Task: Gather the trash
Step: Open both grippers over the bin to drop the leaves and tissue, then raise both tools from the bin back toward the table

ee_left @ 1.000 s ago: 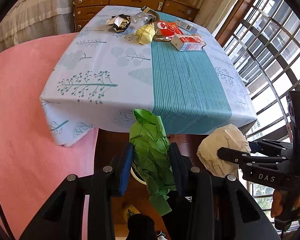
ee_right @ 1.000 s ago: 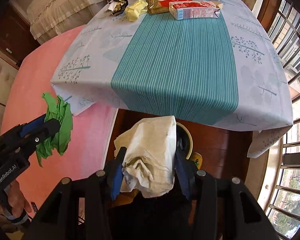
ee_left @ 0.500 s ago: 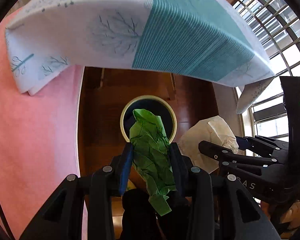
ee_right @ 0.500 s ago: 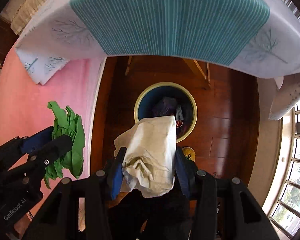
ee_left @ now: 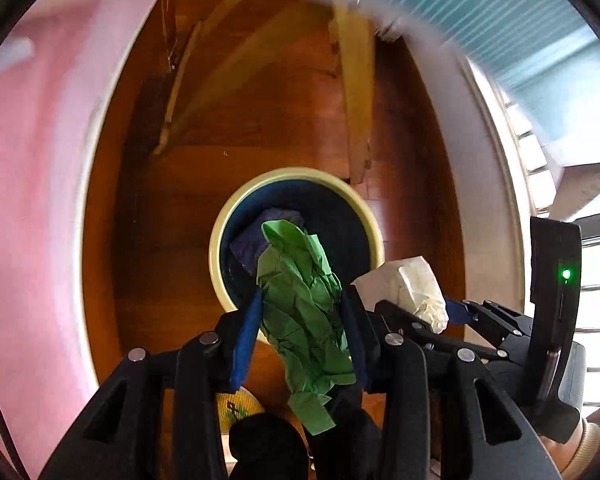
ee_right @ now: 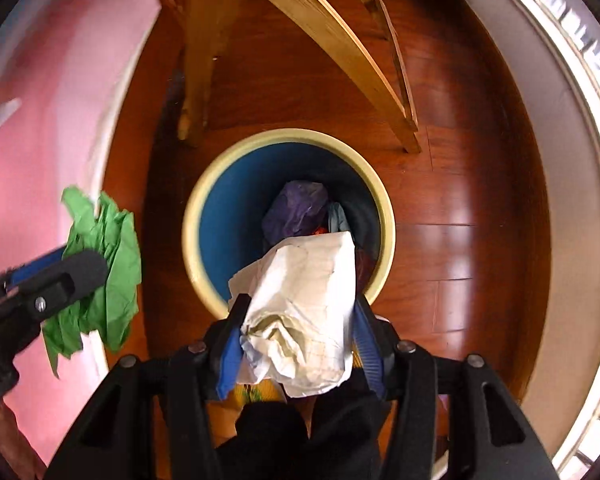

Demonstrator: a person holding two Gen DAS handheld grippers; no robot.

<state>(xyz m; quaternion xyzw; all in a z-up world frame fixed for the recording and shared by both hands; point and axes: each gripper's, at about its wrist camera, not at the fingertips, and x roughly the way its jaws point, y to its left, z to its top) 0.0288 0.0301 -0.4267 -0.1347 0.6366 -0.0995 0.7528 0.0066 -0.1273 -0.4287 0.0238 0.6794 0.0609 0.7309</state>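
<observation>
My left gripper (ee_left: pixel 301 300) is shut on a crumpled green paper (ee_left: pixel 296 272), and its jaws are opening. It hangs over the near rim of a blue bin with a cream rim (ee_left: pixel 220 232) on the wooden floor. Just to its right, my right gripper (ee_right: pixel 300 304) holds a crumpled white paper (ee_right: pixel 308 280) above the bin (ee_right: pixel 284 136); these jaws are opening too, with the pads still touching the paper. A purple wad (ee_right: pixel 300 208) and other trash lie inside the bin. The right wrist view shows the green paper (ee_right: pixel 104 256) at the left.
Pale wooden table legs (ee_right: pixel 332 40) stand right behind the bin. The teal striped tablecloth hem (ee_left: pixel 500 20) hangs overhead. Pink cloth (ee_right: pixel 28 120) fills the left side, and a window grille (ee_right: pixel 588 40) lines the right. A yellow patterned thing (ee_left: pixel 236 408) lies below the left gripper.
Both grippers have dropped from table height to just above the bin, carrying their papers. The tabletop has slid out of view and the bin looks much larger.
</observation>
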